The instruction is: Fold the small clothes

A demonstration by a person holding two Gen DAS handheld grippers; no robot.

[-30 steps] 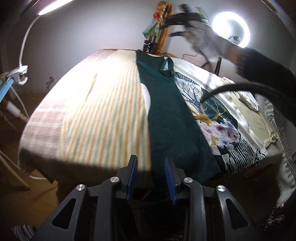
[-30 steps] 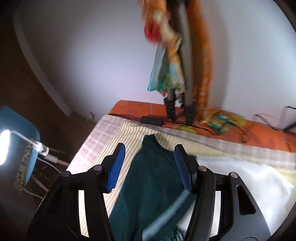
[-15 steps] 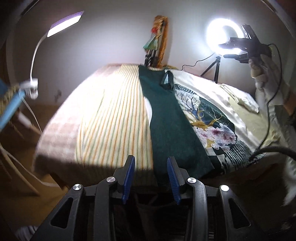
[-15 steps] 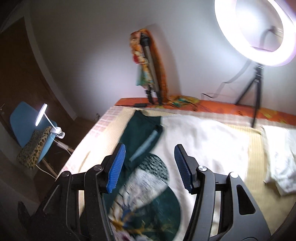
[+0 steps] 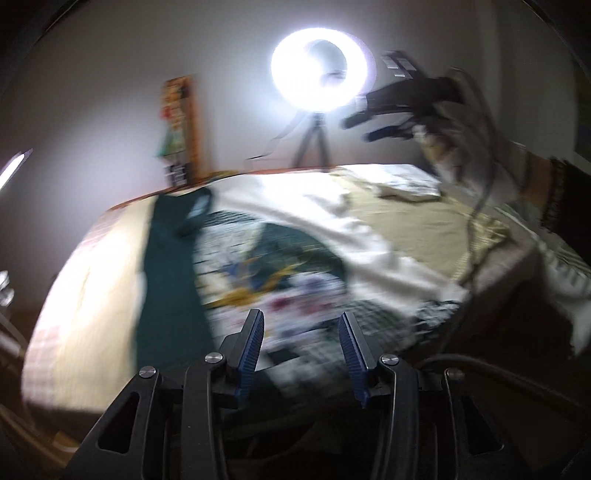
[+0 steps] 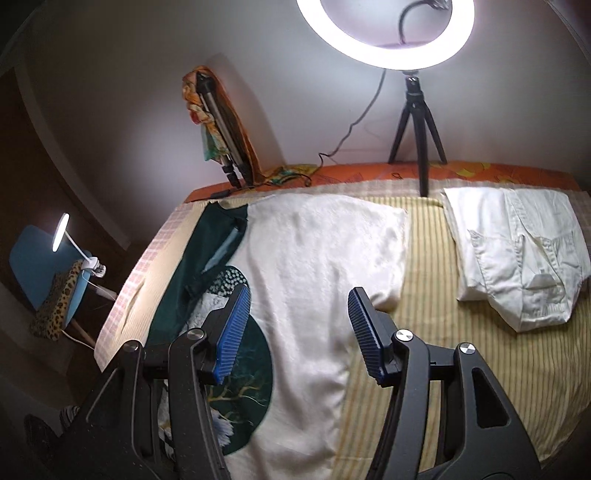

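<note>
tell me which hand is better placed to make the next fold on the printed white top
Probably the right. The right gripper is open, empty, right above the white top, near its unfolded edge. The left gripper, open and empty, hangs at the near hem by the green strip; its view is blurred.

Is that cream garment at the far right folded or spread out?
Folded. The cream garment lies as a compact layered bundle on the striped cover.

Left wrist view smearing with motion blur: print on garment [image 5: 280, 273] unreadable, right gripper [image 5: 364, 127] near ring light [image 5: 320, 70] streaking, its jaw gap impossible to judge. Ring light [image 6: 386, 35] running off top edge in right wrist view. Garment [image 6: 314, 280] passing under right gripper frame, near hem hiding. Chair [image 6: 44, 273] left of garment sitting partly in shadow.
</note>
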